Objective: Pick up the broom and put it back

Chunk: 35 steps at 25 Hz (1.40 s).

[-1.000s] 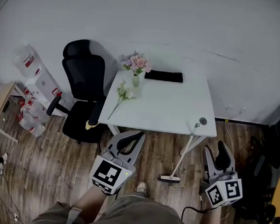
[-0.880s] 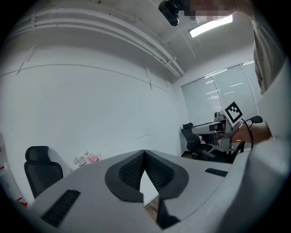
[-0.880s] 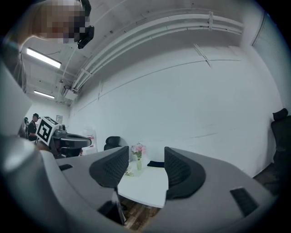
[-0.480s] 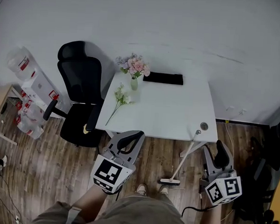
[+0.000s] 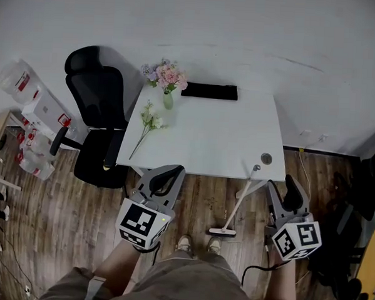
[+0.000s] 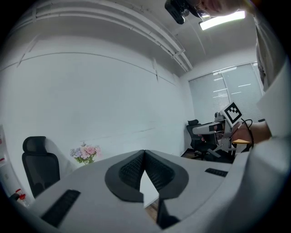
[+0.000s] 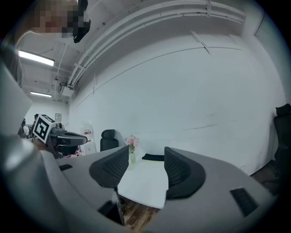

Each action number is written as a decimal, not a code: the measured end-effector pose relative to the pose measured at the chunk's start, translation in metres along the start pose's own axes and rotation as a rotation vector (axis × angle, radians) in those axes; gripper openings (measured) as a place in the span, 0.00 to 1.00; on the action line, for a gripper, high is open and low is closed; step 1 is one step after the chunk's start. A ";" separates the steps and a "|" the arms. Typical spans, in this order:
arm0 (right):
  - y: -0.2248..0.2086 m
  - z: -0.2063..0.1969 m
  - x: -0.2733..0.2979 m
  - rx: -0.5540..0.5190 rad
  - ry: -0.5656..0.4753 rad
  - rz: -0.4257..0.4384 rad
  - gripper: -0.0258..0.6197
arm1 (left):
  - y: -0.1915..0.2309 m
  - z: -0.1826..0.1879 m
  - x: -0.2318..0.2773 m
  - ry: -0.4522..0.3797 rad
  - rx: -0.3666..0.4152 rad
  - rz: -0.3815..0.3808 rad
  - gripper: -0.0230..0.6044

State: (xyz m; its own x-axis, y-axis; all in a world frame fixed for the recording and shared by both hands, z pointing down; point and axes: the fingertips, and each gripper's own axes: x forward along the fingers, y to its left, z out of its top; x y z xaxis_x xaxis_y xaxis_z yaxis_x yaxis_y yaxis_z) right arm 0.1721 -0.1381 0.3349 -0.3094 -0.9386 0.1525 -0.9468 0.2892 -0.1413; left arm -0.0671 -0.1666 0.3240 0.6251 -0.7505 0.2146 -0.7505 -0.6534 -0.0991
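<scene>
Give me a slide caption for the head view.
Left gripper shut, right gripper open, both empty, facing the broom propped against the white table.

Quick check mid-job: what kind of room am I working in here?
Most likely a small office: a white desk, a black office chair beside it, and window blinds.

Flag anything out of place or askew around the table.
The broom stands tilted, apparently leaning on the front edge of the table, with its head on the floor, not stowed. A loose flower sprig lies flat on the table beside the vase. Nothing looks spilled or damaged.
</scene>
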 end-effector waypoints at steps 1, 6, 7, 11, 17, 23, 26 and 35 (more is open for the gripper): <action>-0.006 -0.006 0.002 0.008 0.010 -0.002 0.42 | -0.001 -0.004 0.007 0.007 -0.005 -0.001 0.06; -0.033 -0.046 0.020 0.046 0.072 -0.005 0.42 | -0.005 -0.024 0.039 0.041 -0.052 -0.010 0.06; -0.037 -0.056 0.024 0.052 0.088 -0.007 0.42 | -0.007 -0.030 0.045 0.052 -0.057 -0.012 0.06; -0.057 -0.100 0.040 0.073 0.156 -0.012 0.42 | -0.013 -0.056 0.070 0.101 -0.055 -0.010 0.06; -0.086 -0.182 0.059 0.097 0.302 -0.013 0.42 | -0.029 -0.103 0.100 0.188 -0.082 -0.032 0.06; -0.102 -0.262 0.082 0.130 0.428 -0.011 0.42 | -0.038 -0.153 0.123 0.274 -0.085 -0.056 0.06; -0.105 -0.297 0.091 0.147 0.476 -0.007 0.42 | -0.044 -0.184 0.130 0.325 -0.089 -0.072 0.06; -0.124 -0.386 0.118 0.155 0.566 -0.018 0.41 | -0.048 -0.258 0.144 0.421 -0.103 -0.079 0.06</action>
State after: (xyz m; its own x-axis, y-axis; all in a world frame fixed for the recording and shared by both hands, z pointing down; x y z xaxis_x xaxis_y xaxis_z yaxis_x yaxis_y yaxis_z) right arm 0.2188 -0.2124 0.7475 -0.3329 -0.6845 0.6486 -0.9415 0.2033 -0.2687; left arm 0.0042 -0.2177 0.6103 0.5553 -0.5786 0.5973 -0.7347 -0.6778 0.0265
